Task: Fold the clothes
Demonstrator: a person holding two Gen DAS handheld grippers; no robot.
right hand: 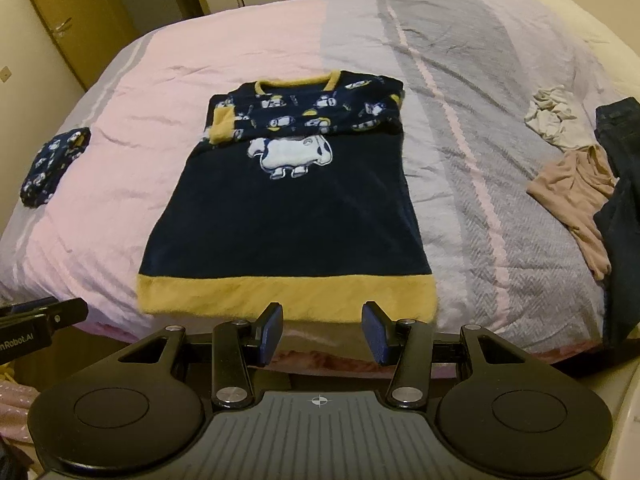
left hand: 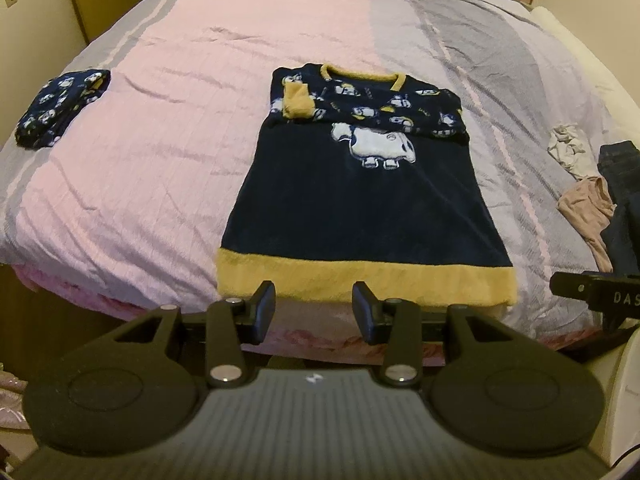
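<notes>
- A navy fleece pyjama top (left hand: 360, 204) lies flat on the bed (left hand: 160, 152), near the front edge, its collar pointing away and its wide mustard hem band (left hand: 364, 280) closest to the cameras
- Both patterned sleeves are folded across the chest, so a mustard cuff (left hand: 297, 100) sits at the top left of the garment, just below the mustard collar (left hand: 360, 74)
- A white appliqué animal (left hand: 378, 145) shows on the chest under the folded sleeves
- The left hand-held gripper (left hand: 314, 310) hangs just short of the hem band, jaws standing apart with nothing between them; the pads do not touch the cloth
- The right hand-held gripper (right hand: 322, 330) sits in the same way before the right half of the hem, jaws apart and empty
- Each gripper shows at the edge of the other's view, so the two are side by side
- A folded bundle of matching navy print fabric (left hand: 60, 108) rests well apart on the left side of the bed, on the pink stripe of the cover
- On the right side, near the bed's edge, lie a crumpled pale cloth (right hand: 554, 116), a dusty-pink garment (right hand: 576, 196) and dark denim (right hand: 622, 184) that overlaps the pink one
- Wardrobe doors (right hand: 80, 20) stand behind the bed on the left
</notes>
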